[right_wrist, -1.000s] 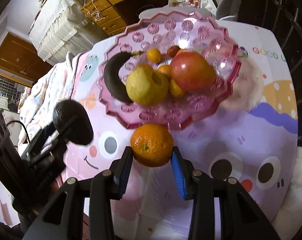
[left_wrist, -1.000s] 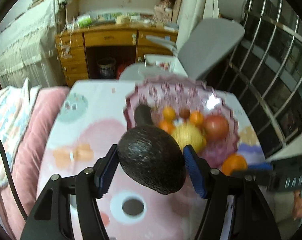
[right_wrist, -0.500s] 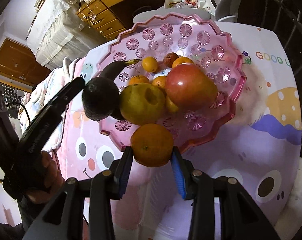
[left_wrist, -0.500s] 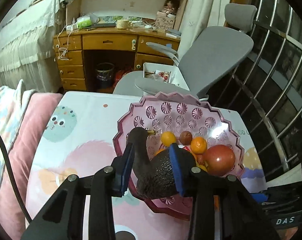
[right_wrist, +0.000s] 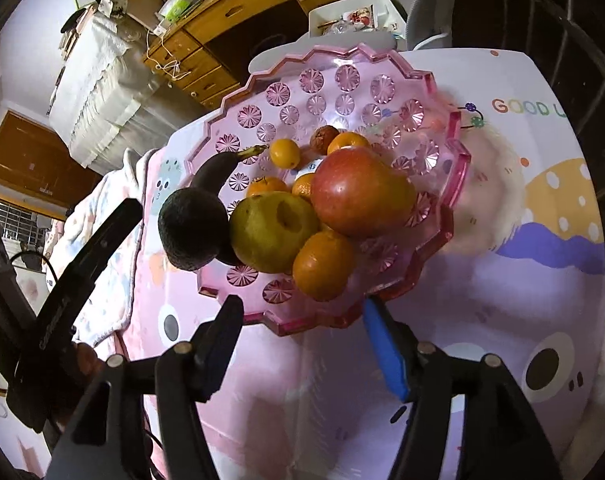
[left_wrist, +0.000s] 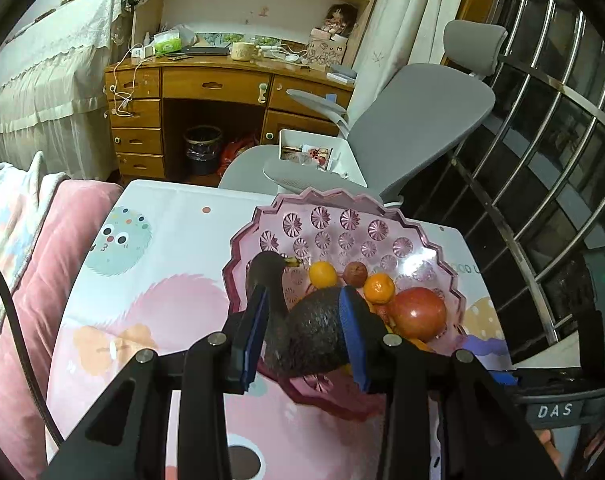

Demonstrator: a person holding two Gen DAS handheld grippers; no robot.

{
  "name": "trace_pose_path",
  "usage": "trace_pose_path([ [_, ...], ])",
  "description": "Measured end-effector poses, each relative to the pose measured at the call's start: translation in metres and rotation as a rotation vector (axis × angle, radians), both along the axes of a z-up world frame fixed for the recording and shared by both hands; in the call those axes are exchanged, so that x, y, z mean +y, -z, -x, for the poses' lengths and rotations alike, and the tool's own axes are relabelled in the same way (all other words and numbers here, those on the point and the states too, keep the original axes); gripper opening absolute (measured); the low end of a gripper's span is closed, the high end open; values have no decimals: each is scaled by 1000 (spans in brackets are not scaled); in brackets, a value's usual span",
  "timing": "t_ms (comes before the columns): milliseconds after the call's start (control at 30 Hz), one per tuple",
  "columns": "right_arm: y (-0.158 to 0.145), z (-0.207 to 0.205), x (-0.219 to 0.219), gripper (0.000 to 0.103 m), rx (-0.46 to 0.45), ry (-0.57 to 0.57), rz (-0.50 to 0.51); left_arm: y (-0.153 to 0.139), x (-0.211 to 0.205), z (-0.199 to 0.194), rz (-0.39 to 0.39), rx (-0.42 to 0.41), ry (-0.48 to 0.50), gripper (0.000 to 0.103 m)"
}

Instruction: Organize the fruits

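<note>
A pink scalloped fruit bowl [right_wrist: 442,92] stands on the cartoon-print table and also shows in the left wrist view [left_wrist: 322,216]. It holds a red apple [right_wrist: 358,192], a yellow pear [right_wrist: 270,232], an orange [right_wrist: 322,264] at its near edge, small oranges and a dark banana [right_wrist: 210,168]. My left gripper [left_wrist: 304,336] is shut on a dark avocado [left_wrist: 310,336] over the bowl's left rim; the avocado also shows in the right wrist view [right_wrist: 192,232]. My right gripper [right_wrist: 302,344] is open and empty just in front of the bowl.
A grey office chair [left_wrist: 414,120] stands behind the table, a wooden desk [left_wrist: 222,92] beyond it. A pink blanket [left_wrist: 42,260] lies along the table's left side. A metal window grille [left_wrist: 562,140] is at the right.
My right gripper has opened and let the orange go into the bowl's near edge. My left gripper has carried the avocado forward over the bowl's left rim.
</note>
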State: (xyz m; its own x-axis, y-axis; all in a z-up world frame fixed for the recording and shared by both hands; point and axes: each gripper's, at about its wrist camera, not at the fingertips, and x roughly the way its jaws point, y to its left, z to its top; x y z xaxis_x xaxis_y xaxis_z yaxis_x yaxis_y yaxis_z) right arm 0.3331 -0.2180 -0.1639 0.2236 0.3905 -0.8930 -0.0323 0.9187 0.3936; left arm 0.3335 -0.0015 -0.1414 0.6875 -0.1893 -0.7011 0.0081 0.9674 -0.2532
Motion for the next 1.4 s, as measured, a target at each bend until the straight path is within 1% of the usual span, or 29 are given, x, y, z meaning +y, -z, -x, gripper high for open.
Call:
trace_pose_path([
  [100, 0, 11, 0, 65, -18, 5, 9, 2, 0, 14, 1, 15, -1, 42],
  [200, 2, 26, 2, 68, -49, 5, 25, 10, 0, 32, 16, 43, -4, 53],
  [233, 3, 32, 2, 68, -56, 5, 28, 14, 0, 39, 27, 54, -3, 59],
  [267, 5, 37, 3, 69, -62, 6, 31, 18, 0, 46, 37, 66, 1, 62],
  [300, 6, 43, 4, 69, -70, 9, 34, 23, -1, 52, 43, 76, 5, 63],
  [333, 8, 52, 5, 69, -83, 15, 41, 28, -1, 58, 49, 94, 12, 65],
  [367, 10, 59, 6, 70, -95, 20, 49, 33, -2, 65, 53, 120, 19, 72],
  [433, 15, 79, 9, 72, -137, 35, 84, 43, -3, 74, 60, 171, 33, 79],
  [533, 25, 113, 11, 72, -172, 65, 140, 58, 0, 95, 81, 255, 51, 79],
  [633, 31, 148, 14, 72, -158, 77, 188, 69, 8, 123, 88, 353, 52, 79],
  [667, 30, 160, 15, 72, -155, 72, 204, 70, 11, 134, 83, 392, 55, 79],
  [733, 25, 189, 20, 72, -138, 50, 254, 67, 18, 152, 88, 436, 67, 79],
  [767, 21, 200, 23, 73, -125, 36, 272, 61, 21, 165, 96, 457, 82, 79],
  [833, 8, 227, 28, 78, -90, 11, 306, 47, 27, 182, 89, 476, 97, 79],
  [867, 1, 236, 29, 79, -80, 8, 310, 37, 30, 191, 79, 479, 100, 79],
  [933, -20, 254, 33, 83, -79, 15, 280, 16, 36, 205, 68, 465, 98, 79],
  [1000, -37, 267, 37, 88, -104, 20, 250, -7, 40, 212, 57, 439, 99, 79],
  [1067, -58, 273, 40, 90, -144, 19, 246, -33, 43, 219, 43, 393, 107, 82],
  [1167, -95, 275, 43, 92, -199, 30, 228, -73, 44, 226, -8, 328, 99, 83],
  [1267, -131, 274, 47, 95, -244, 39, 213, -105, 42, 229, -29, 296, 100, 86],
  [1333, -155, 275, 49, 96, -276, 37, 197, -124, 39, 231, -22, 265, 115, 86],
  [1400, -175, 277, 52, 97, -314, 29, 211, -140, 34, 234, -42, 228, 121, 87],
])
